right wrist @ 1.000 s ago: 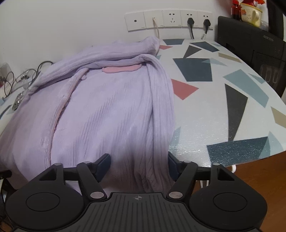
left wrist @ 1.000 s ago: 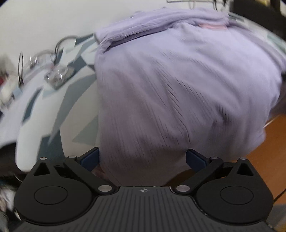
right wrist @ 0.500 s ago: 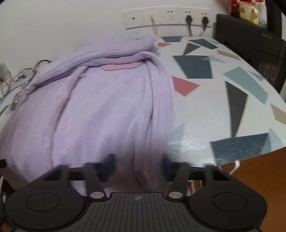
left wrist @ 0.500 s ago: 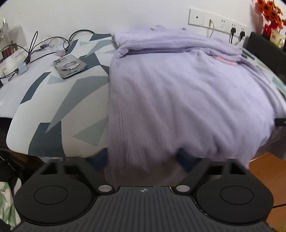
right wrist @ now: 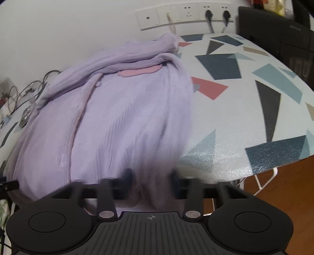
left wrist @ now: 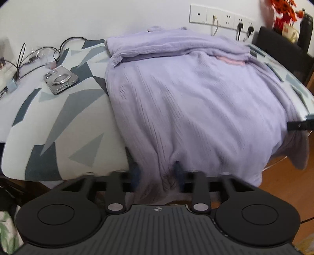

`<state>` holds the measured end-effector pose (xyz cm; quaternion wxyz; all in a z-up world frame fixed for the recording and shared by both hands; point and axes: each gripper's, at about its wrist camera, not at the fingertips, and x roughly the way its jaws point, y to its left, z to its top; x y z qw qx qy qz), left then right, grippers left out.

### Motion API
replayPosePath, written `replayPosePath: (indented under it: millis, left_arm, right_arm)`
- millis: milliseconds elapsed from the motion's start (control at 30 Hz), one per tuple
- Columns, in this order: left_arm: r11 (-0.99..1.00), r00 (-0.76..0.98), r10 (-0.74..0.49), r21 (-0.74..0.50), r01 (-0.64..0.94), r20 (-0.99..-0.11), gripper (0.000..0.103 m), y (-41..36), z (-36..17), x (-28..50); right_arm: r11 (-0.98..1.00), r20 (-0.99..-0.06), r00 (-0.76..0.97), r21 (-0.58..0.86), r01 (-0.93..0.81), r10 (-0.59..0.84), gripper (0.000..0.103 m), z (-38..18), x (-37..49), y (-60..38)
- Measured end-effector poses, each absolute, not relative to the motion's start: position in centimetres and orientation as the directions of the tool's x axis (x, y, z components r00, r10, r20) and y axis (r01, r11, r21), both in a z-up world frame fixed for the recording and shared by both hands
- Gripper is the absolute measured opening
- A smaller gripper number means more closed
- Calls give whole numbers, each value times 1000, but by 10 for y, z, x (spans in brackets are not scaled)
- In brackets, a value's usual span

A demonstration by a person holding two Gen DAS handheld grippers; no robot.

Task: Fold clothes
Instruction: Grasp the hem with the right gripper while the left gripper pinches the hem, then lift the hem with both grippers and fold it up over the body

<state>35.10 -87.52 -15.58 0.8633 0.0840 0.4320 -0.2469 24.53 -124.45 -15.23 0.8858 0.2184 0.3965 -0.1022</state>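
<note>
- Since the earlier pictures, both pairs of fingers have just been closing, from wide apart to narrow, each with a bunch of purple cloth between them.
- Left wrist view: the left gripper (left wrist: 157, 172) has its fingers narrow on the near hem of the purple garment (left wrist: 196, 102), where this hem hangs over the near edge of the table (left wrist: 58, 121). The cloth is gathered into wrinkles between the pads, so I judge that it is pinched and not only touched.
- The garment lies spread on the table, with a rolled part at the far side, near the wall sockets (left wrist: 221, 17).
- To the left of the garment, well apart from it, a phone (left wrist: 60, 81) and some cables (left wrist: 39, 53) rest on the table.
- Right wrist view: the right gripper (right wrist: 151, 180) also has narrow fingers on the near hem, at the garment's right edge. This part is blurred, but cloth fills the gap.
- A pink strip (right wrist: 139, 71) shows near the far fold of the garment.
- I think the two corners are held so that the hem can be lifted and carried toward the far side for a fold.
- No container shows in either view.
</note>
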Motion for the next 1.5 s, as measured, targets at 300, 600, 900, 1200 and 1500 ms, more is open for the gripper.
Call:
replayPosePath:
  millis: [300,600,900,1200,1500]
  left_arm:
    - [887,623,-414,-142,438,-664,7,-840,-99,332]
    - [883,667,-468,-291,367,-580,7,-792,-71,303]
    - [889,776,-450,-301,344,-443,7,-804,-26,352]
    - [915,833,-384,-288,284,-398,7,-846,-6,436]
    - [982,872,-158,-169,88,-464,5,-894,-26,564]
  right_arm:
    - [793,-608,791,514,328,67,15,-113,201,-1262]
    - [755,-558,827,571,322,69,15,-76,144,-1258]
    - [699,-446,895,635,328,-14,13,-37,165,-1295]
    - [730,-385,921,614,301,-56,13,-18,251,-1337]
    - [659,-468,880,637,401,-83,13,-68,369,-1410]
